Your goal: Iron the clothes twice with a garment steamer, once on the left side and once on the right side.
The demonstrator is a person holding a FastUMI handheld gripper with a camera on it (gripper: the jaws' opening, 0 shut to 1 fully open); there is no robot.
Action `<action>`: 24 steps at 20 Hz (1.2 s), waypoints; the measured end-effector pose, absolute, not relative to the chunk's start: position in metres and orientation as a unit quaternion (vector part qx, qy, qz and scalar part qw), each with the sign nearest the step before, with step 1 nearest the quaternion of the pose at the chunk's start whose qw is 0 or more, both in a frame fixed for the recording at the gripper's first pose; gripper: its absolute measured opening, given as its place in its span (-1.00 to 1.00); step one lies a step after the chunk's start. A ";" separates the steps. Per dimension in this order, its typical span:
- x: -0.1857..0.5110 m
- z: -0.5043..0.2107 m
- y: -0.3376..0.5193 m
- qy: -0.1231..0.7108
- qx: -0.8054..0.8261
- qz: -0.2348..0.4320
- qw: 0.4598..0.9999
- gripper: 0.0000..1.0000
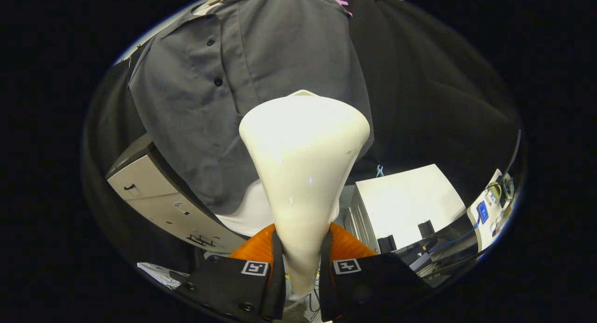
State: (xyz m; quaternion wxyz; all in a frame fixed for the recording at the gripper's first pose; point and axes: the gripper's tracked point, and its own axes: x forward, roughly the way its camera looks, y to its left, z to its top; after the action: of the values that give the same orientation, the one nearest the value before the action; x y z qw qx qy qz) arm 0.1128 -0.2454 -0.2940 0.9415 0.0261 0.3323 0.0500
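Observation:
A cream-white garment steamer (303,174) stands up between my fingers, its narrow handle clamped by both and its wide head flaring out beyond them. My gripper (302,262) is shut on that handle. Ahead hangs a dark grey button-up shirt (261,80) with dark buttons down its placket. The steamer head sits in front of the shirt's lower right part, near the hem; I cannot tell whether it touches the cloth. A white garment (247,216) shows under the shirt's hem.
A beige cabinet with drawers (158,197) stands at the lower left under the shirt. A white-topped table (406,202) with dark items and cables is at the right, and a white device with a blue screen (485,211) lies further right.

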 end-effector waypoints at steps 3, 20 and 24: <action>0.112 -0.255 -0.235 0.305 0.024 0.057 0.950 -0.27; 0.074 -0.002 -0.156 0.078 -0.014 0.075 0.994 -0.28; 0.051 0.032 -0.161 0.033 -0.014 0.050 0.998 -0.28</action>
State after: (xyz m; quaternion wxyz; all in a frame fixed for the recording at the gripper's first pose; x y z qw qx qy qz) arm 0.0515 -0.1606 0.0318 0.9981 -0.0142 0.0328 0.0505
